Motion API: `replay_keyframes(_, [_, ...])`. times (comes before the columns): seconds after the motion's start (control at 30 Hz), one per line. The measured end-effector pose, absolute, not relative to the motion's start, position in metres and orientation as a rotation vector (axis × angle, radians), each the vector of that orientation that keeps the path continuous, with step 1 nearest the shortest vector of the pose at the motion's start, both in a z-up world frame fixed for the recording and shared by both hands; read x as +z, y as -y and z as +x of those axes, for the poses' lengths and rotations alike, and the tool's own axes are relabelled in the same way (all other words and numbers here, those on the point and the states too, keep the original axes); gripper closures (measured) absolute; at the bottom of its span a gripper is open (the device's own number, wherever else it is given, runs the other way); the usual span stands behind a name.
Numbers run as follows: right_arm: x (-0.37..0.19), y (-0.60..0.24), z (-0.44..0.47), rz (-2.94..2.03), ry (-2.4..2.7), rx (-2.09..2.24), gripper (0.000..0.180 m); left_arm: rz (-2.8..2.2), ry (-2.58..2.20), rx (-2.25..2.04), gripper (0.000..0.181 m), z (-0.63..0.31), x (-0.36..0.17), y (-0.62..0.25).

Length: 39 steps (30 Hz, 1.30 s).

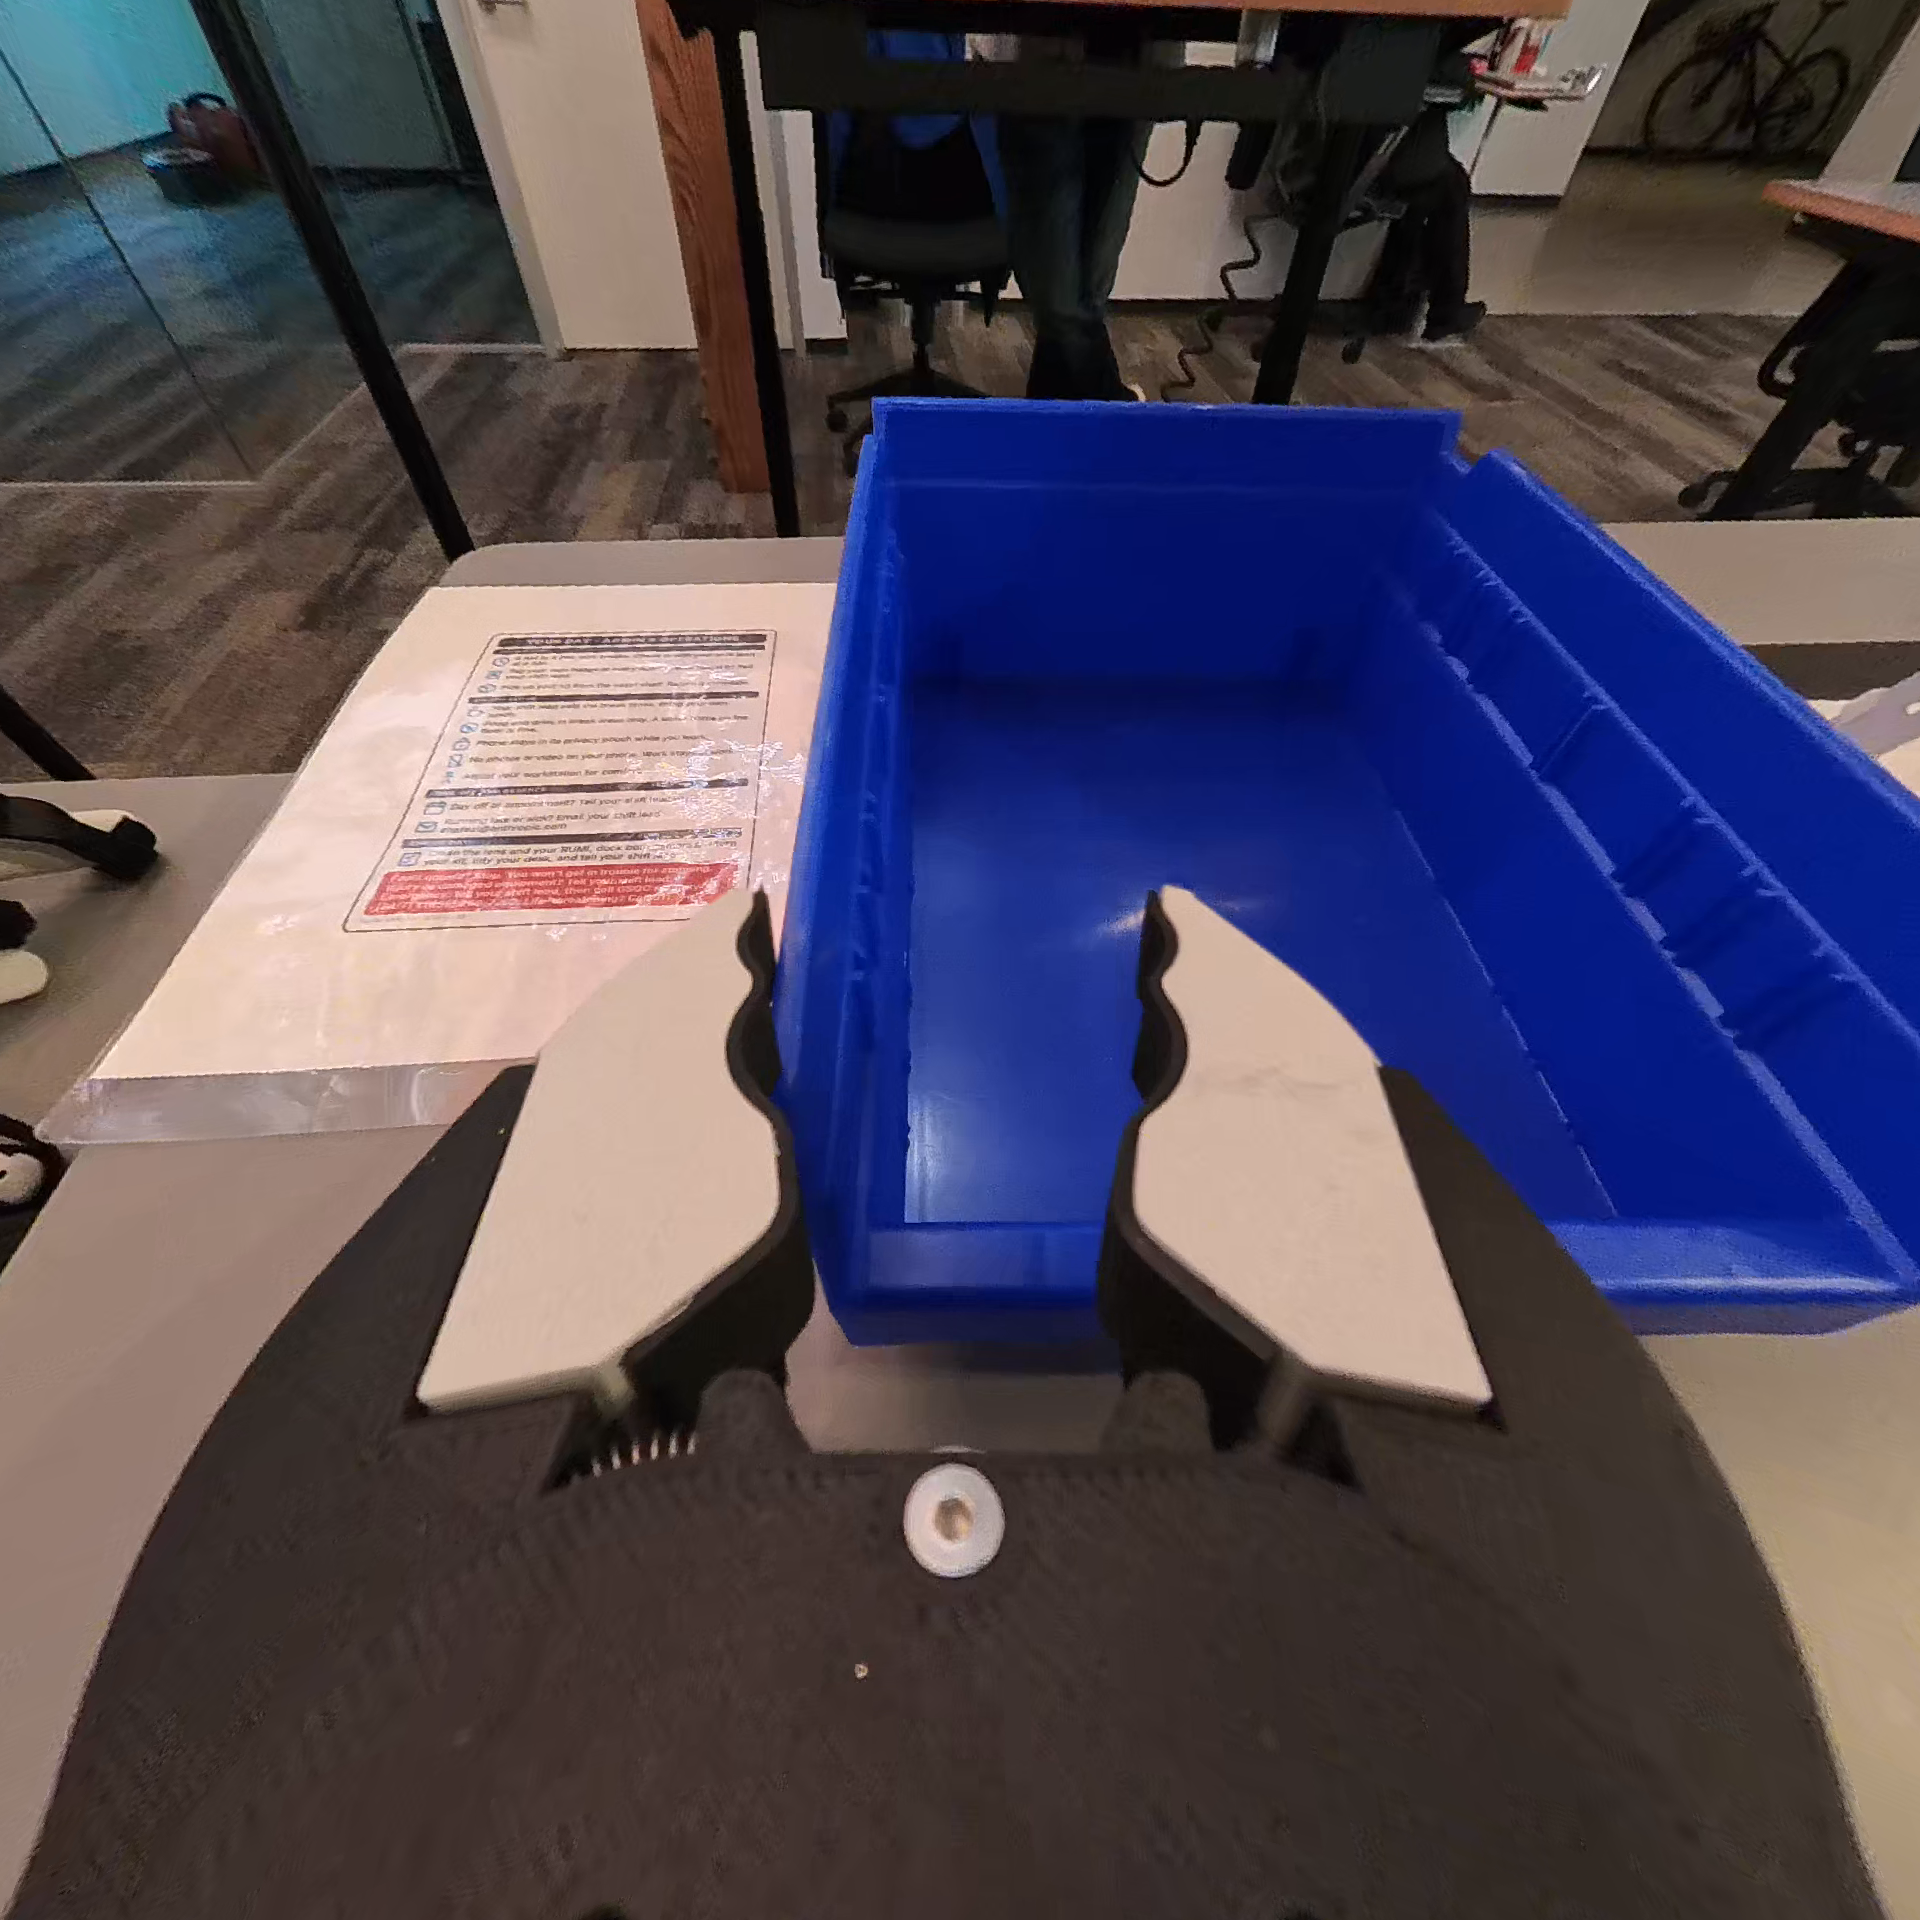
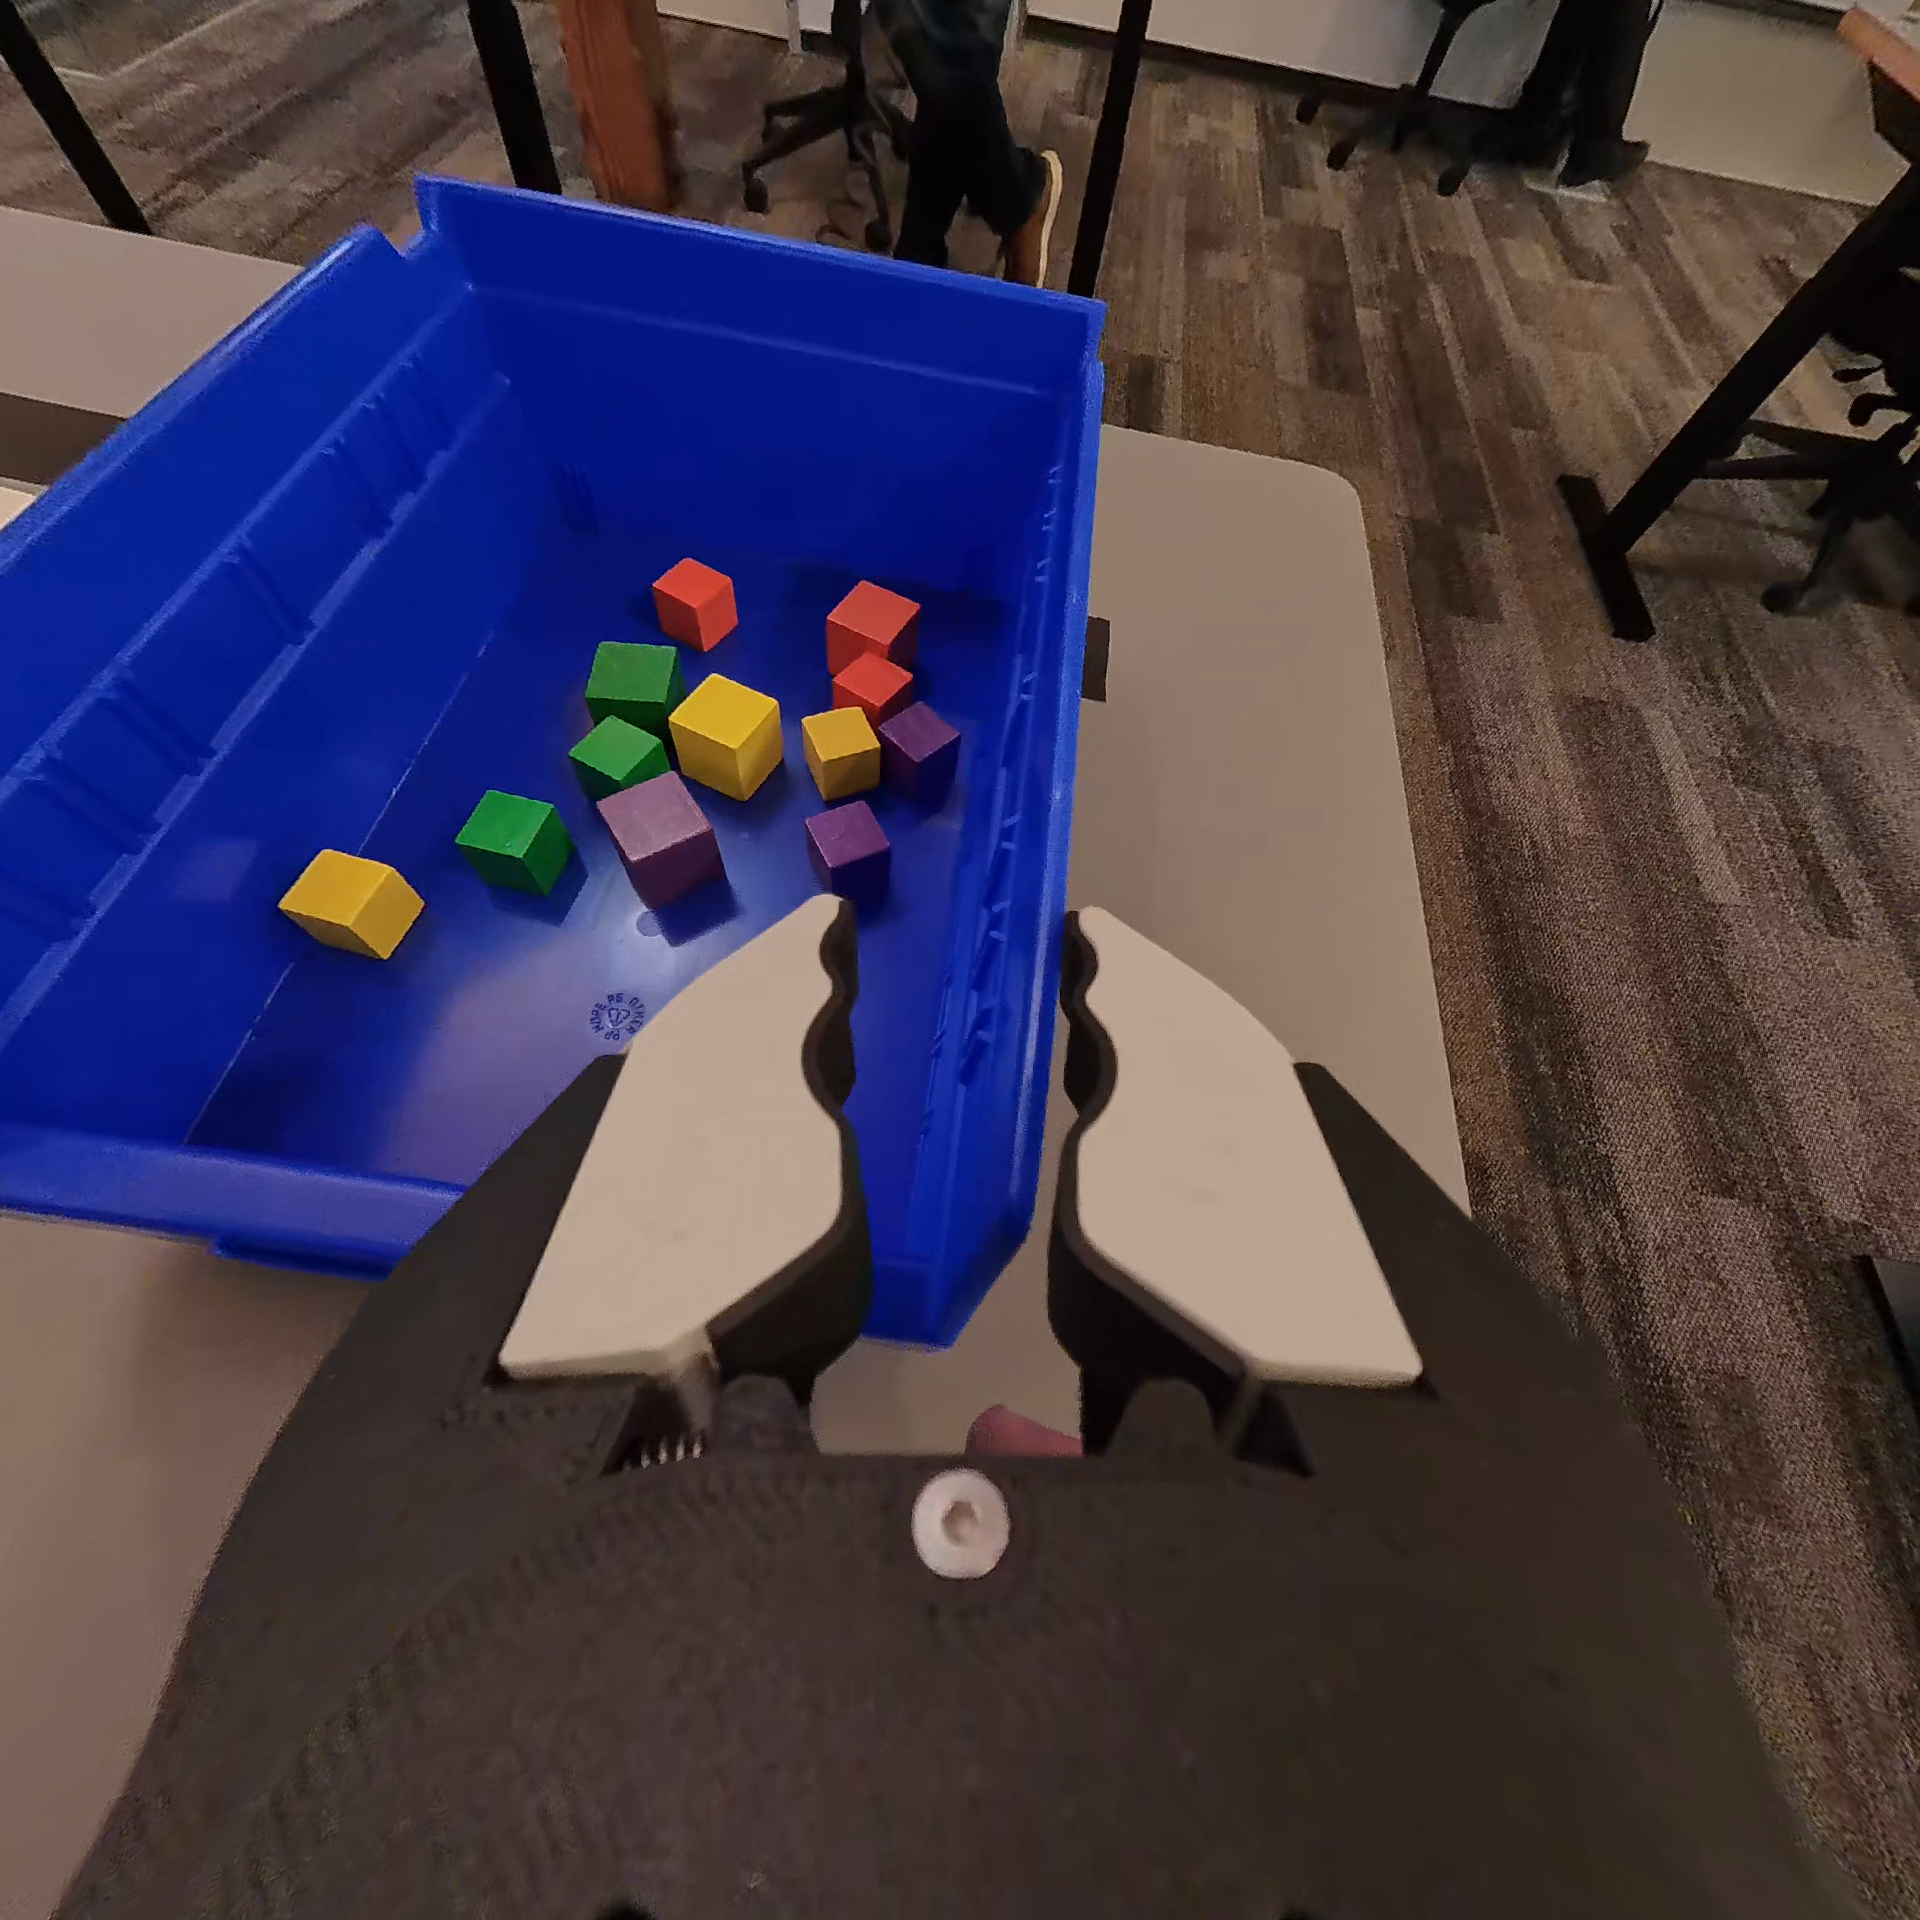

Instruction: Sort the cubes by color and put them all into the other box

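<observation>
In the left wrist view an empty blue box stands on the grey table. My left gripper is open and empty, straddling the box's near left wall. In the right wrist view a second blue box holds several cubes: red, green, yellow and purple, with one yellow cube lying apart at the left. My right gripper is open and empty, straddling this box's right wall near its front corner.
A clear plastic slab with a printed sheet lies left of the empty box. The grey table's right edge drops to carpet. Desks, office chairs and a person's legs stand beyond the table. About 85 cm separates my left fingertips from my right.
</observation>
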State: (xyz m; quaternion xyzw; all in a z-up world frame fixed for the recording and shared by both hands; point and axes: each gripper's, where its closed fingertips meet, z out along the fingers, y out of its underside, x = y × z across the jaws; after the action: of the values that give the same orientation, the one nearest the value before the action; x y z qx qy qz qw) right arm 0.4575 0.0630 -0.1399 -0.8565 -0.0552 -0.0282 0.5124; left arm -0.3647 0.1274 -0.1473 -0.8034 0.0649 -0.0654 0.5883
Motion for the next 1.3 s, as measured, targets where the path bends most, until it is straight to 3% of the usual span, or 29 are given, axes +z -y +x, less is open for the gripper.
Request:
replay_keyframes(0.07, [-0.141, -0.063, 0.461, -2.067, 0.126, -0.077, 0.148, -1.872, -0.124, -0.155, 0.122, -0.369, -0.147, -0.127])
replay_keyframes(0.3, [-0.155, -0.064, 0.468, -2.114, 0.126, -0.09, 0.161, -1.932, -0.094, -0.104, 0.121, -0.381, -0.159, -0.128])
replay_keyframes(0.43, [-0.157, -0.064, 0.47, -2.112, 0.121, -0.067, 0.173, -1.946, -0.088, -0.218, 0.16, -0.378, -0.167, -0.129])
replay_keyframes(0.53, [-0.157, -0.064, 0.469, -2.111, 0.119, -0.035, 0.174, -1.923, -0.041, -0.334, 0.176, -0.383, -0.167, -0.129])
replay_keyframes(1.3, [-0.158, -0.06, 0.465, -2.119, 0.108, 0.094, 0.177, -1.839, -0.011, -0.417, 0.177, -0.381, -0.151, -0.12])
